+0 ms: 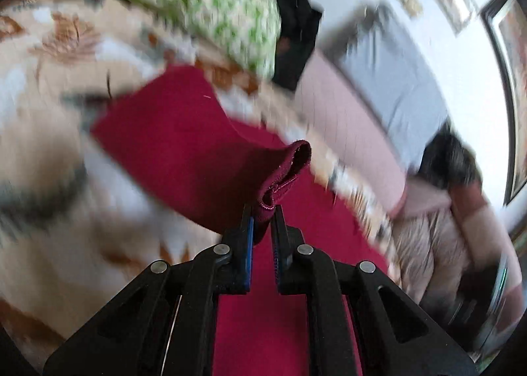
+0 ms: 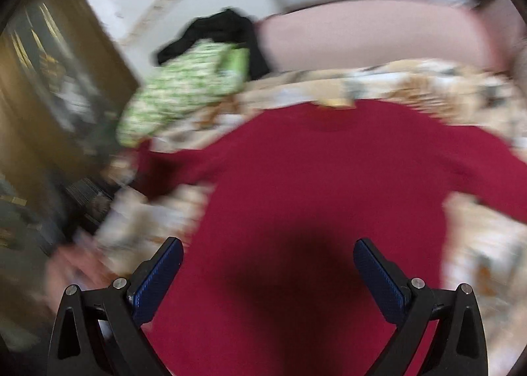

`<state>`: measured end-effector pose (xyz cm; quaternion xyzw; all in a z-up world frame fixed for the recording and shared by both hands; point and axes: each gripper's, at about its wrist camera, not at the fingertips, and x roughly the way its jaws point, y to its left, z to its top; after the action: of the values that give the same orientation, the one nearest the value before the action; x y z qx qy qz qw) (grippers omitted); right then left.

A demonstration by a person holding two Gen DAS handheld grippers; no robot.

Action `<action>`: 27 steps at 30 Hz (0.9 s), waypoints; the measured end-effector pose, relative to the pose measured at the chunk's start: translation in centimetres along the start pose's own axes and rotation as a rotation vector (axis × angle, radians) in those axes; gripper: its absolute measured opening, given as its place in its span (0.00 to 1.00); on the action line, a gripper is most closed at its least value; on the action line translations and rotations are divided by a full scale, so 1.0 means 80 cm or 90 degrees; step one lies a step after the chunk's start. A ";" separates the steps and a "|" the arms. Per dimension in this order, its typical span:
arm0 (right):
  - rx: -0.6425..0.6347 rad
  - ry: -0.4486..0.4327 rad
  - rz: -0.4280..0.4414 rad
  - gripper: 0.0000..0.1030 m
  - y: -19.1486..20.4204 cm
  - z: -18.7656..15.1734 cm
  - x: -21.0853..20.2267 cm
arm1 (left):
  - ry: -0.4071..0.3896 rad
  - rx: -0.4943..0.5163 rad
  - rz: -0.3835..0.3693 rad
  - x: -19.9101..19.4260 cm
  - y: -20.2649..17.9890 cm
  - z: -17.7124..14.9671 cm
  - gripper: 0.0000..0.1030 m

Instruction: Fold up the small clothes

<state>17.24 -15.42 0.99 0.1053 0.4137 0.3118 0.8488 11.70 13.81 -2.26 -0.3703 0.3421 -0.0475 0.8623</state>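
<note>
A dark red long-sleeved top [image 2: 316, 185] lies spread on a floral bed cover [image 2: 411, 79], neck at the far side. My left gripper [image 1: 262, 211] is shut on the cuff of one sleeve [image 1: 283, 175] of the red top [image 1: 171, 138] and holds it lifted above the cloth. My right gripper [image 2: 268, 254] is open and empty, hovering above the lower body of the top, its blue pads [image 2: 158, 280] wide apart. Both views are motion-blurred.
A green-and-white patterned cloth [image 2: 184, 86] lies at the far left of the bed, also in the left wrist view [image 1: 197, 3]. A black garment [image 2: 224, 33] lies behind it. A pink cushion [image 2: 378, 33] borders the bed. A wooden cabinet [image 2: 49, 79] stands left.
</note>
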 end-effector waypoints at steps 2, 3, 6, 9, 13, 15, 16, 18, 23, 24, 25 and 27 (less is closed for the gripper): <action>0.032 0.029 0.095 1.00 0.013 0.028 0.044 | 0.029 0.011 -0.013 0.015 -0.007 -0.012 0.08; 0.044 0.040 0.116 1.00 0.020 0.036 0.062 | 0.025 0.026 -0.010 0.017 -0.012 -0.014 0.08; 0.082 0.100 0.164 0.99 0.037 0.052 0.135 | 0.024 0.072 -0.027 0.021 -0.033 -0.024 0.08; 0.121 0.128 0.184 0.98 0.043 0.058 0.179 | 0.039 0.097 -0.040 0.028 -0.047 -0.033 0.08; 0.178 0.162 0.252 0.98 0.049 0.062 0.218 | 0.057 0.099 -0.048 0.041 -0.050 -0.036 0.08; 0.185 0.172 0.249 0.94 0.047 0.060 0.221 | 0.082 0.090 -0.051 0.050 -0.049 -0.037 0.17; 0.191 0.178 0.250 0.93 0.043 0.058 0.225 | 0.099 0.083 -0.049 0.056 -0.047 -0.038 0.20; 0.200 0.192 0.244 0.91 0.036 0.049 0.228 | 0.127 0.068 -0.041 0.066 -0.043 -0.042 0.23; 0.248 0.187 0.217 0.82 -0.001 0.028 0.219 | 0.166 0.054 -0.028 0.072 -0.037 -0.053 0.23; 0.253 0.183 0.219 0.82 -0.005 0.027 0.215 | 0.161 0.055 -0.021 0.069 -0.037 -0.053 0.23; 0.254 0.181 0.217 0.81 -0.007 0.027 0.212 | 0.154 0.058 -0.012 0.066 -0.037 -0.052 0.23; 0.247 0.178 0.203 0.74 -0.007 0.025 0.206 | 0.136 0.056 0.005 0.057 -0.034 -0.048 0.23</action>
<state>26.71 -5.54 -8.49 0.2853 0.5570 0.3678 0.6878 13.22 7.95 -4.85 -0.3236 0.4312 -0.0983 0.8365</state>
